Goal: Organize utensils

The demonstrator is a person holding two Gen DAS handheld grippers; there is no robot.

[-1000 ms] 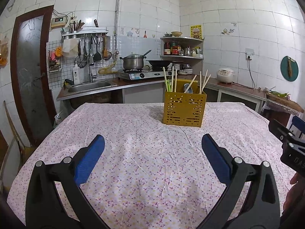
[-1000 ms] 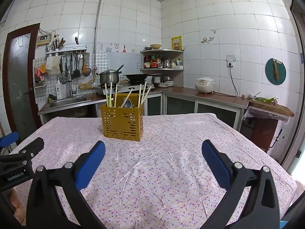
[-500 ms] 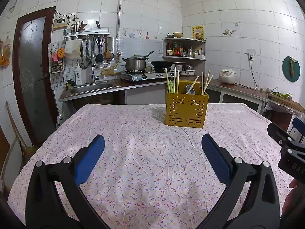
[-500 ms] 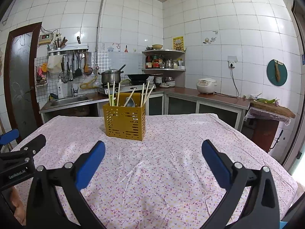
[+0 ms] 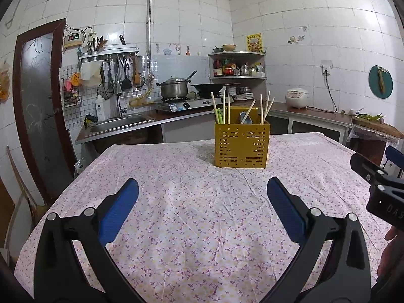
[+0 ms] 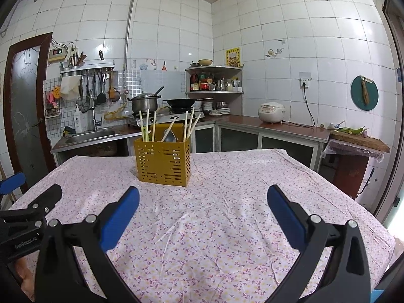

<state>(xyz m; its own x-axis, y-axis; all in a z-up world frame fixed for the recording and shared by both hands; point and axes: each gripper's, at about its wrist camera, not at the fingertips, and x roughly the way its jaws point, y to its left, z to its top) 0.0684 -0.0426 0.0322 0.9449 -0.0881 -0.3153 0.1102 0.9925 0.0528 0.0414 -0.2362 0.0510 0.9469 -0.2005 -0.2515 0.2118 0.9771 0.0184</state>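
Item 1. Utensil caddy (image 5: 242, 146): yellow, perforated, square, standing upright on the flowered tablecloth (image 5: 202, 202). I take it as my landmark. It sits toward the far end of the table, on the kitchen-counter side.

Item 2. Chopsticks (image 5: 264, 111): several pale sticks standing in the caddy, long axes near vertical, tips fanning outward above the rim. Some lean left, some right. I cannot tell which compartment each occupies.

Item 3. Spoon (image 6: 169, 134): metal, bowl showing just above the caddy rim, among the chopsticks. A green item (image 5: 219, 116) stands at the caddy's left corner; too small for me to identify.

Item 4. Left gripper (image 5: 202, 197): blue pads spread wide, nothing between them. It hovers over the cloth on the near side of the caddy, well apart from it. The caddy lies ahead and slightly right of its centre line.

Item 5. Right gripper (image 6: 203, 198): likewise spread wide and empty, near side of the caddy, well apart. Here the caddy lies ahead and to the left of the centre line.

Item 6. No loose utensils visible on the cloth around the caddy in either view.

Note on approach: neither gripper looks clearly nearer. As the sticks stand upright, I judge any pick must come from above the caddy, pads closing across a shaft rather than along it.
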